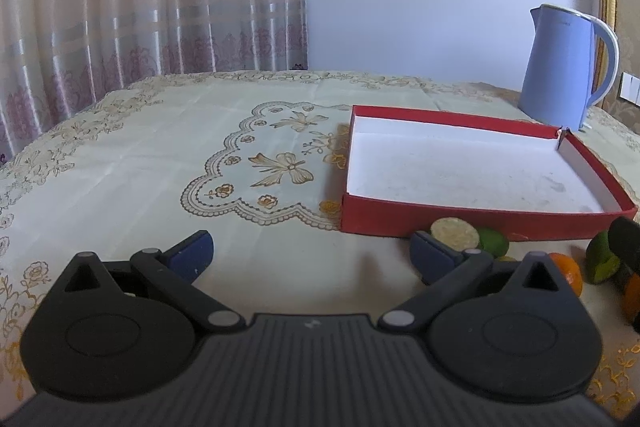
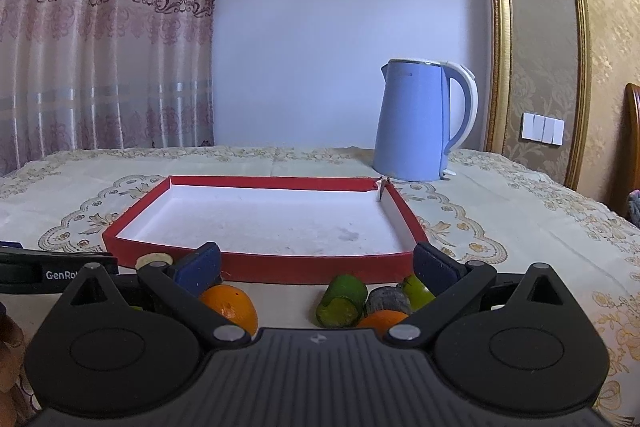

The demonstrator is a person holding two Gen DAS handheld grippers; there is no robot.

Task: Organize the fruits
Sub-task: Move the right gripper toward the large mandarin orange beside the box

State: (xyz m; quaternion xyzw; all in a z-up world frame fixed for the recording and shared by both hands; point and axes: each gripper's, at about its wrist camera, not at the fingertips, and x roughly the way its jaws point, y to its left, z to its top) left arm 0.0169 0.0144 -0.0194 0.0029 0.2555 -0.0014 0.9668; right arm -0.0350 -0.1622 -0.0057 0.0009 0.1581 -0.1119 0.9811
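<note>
A shallow red box [image 1: 472, 223] [image 2: 304, 265] with a white inside lies on the tablecloth with nothing in it. Fruit pieces lie along its near wall: an orange [image 2: 230, 303], a green cut piece [image 2: 340, 301], a dark piece [image 2: 388, 299], another green one [image 2: 418, 291] and a second orange [image 2: 382, 319]. In the left wrist view a pale round slice [image 1: 454, 233], a green fruit [image 1: 494, 241] and an orange [image 1: 568, 271] show. My left gripper [image 1: 312, 255] is open over bare cloth, left of the fruit. My right gripper [image 2: 316, 267] is open above the fruit.
A blue electric kettle [image 1: 560, 67] [image 2: 420, 123] stands behind the box at the back right. Curtains hang behind the table at the left. The left gripper's body [image 2: 56, 273] shows at the left edge of the right wrist view.
</note>
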